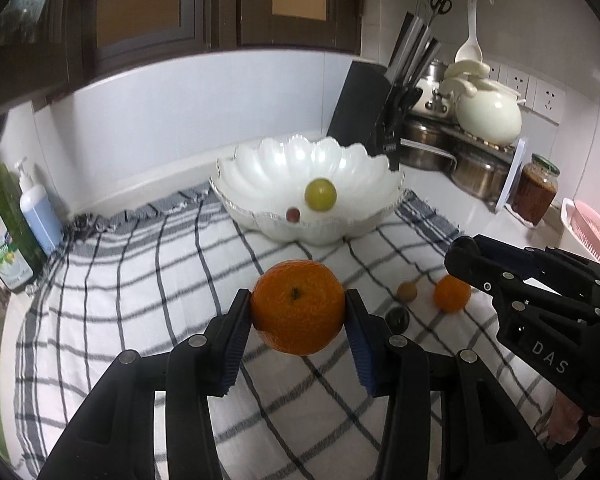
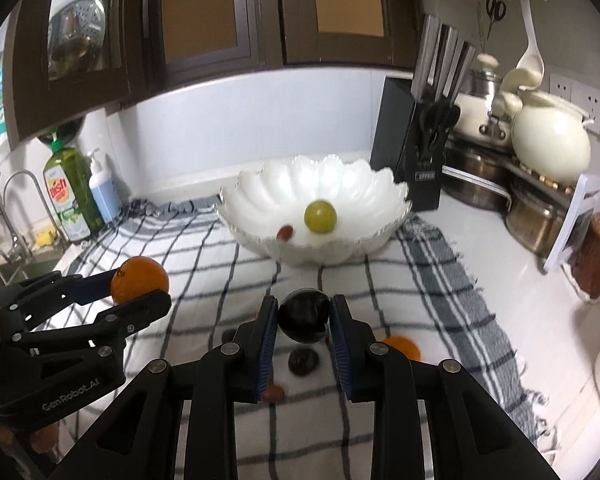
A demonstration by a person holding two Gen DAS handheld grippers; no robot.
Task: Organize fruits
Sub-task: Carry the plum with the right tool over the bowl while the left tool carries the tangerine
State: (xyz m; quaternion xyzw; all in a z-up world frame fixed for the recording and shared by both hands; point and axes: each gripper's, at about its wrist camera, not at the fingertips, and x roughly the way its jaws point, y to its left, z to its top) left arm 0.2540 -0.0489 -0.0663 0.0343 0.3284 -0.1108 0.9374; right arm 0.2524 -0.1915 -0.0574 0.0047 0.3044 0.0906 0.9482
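Note:
My left gripper [image 1: 298, 308] is shut on a large orange [image 1: 298, 306] and holds it above the checked cloth [image 1: 140, 280]; it also shows in the right wrist view [image 2: 140, 280]. My right gripper [image 2: 304, 316] is shut on a dark plum [image 2: 304, 314], held above the cloth. A white scalloped bowl [image 1: 260, 184] stands beyond, holding a green round fruit [image 1: 320, 195] and a small red fruit [image 1: 293, 214]. On the cloth lie a small orange [image 1: 452, 293], a small brown fruit [image 1: 407, 291] and a dark fruit [image 1: 397, 317].
A black knife block [image 1: 364, 108], steel pots [image 1: 476, 168], a cream pot [image 1: 488, 114] and a sauce jar [image 1: 536, 190] stand at the back right. A dish soap bottle [image 1: 4, 224] and pump bottle [image 1: 40, 212] stand left. A sink [image 2: 24, 268] lies far left.

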